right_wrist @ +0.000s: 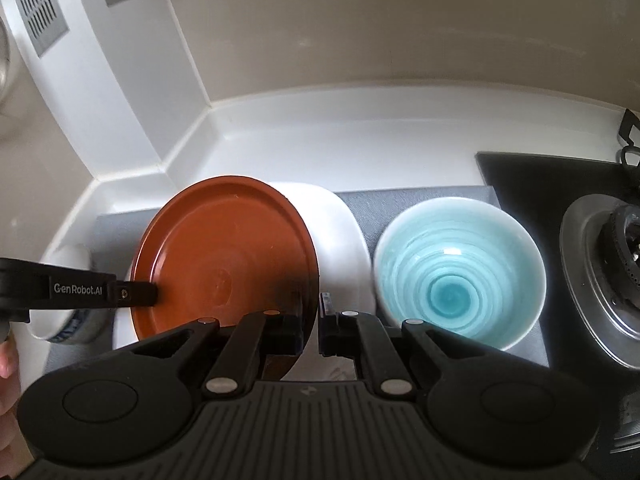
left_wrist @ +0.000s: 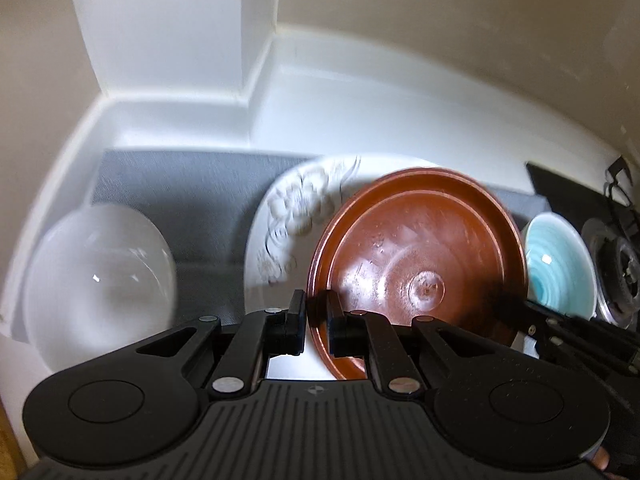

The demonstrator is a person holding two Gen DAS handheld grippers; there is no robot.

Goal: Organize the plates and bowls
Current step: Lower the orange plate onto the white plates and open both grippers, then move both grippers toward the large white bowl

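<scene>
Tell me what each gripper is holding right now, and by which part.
Both hold the brown plate by its rim: the left gripper is clamped on the plate's left edge, the right gripper on its right edge. It hangs over the white plate.

Counting it up: 2 plates, 1 brown plate (left_wrist: 420,256) and 1 white plate with a flower pattern (left_wrist: 288,224) under it. 2 bowls in plain sight, 1 pale blue bowl (right_wrist: 460,268) and 1 white bowl (left_wrist: 100,276). 1 grey mat (left_wrist: 192,196) on the bench. 1 gas burner (right_wrist: 612,256). And 2 grippers at work, the left gripper (left_wrist: 316,312) and the right gripper (right_wrist: 311,314).
</scene>
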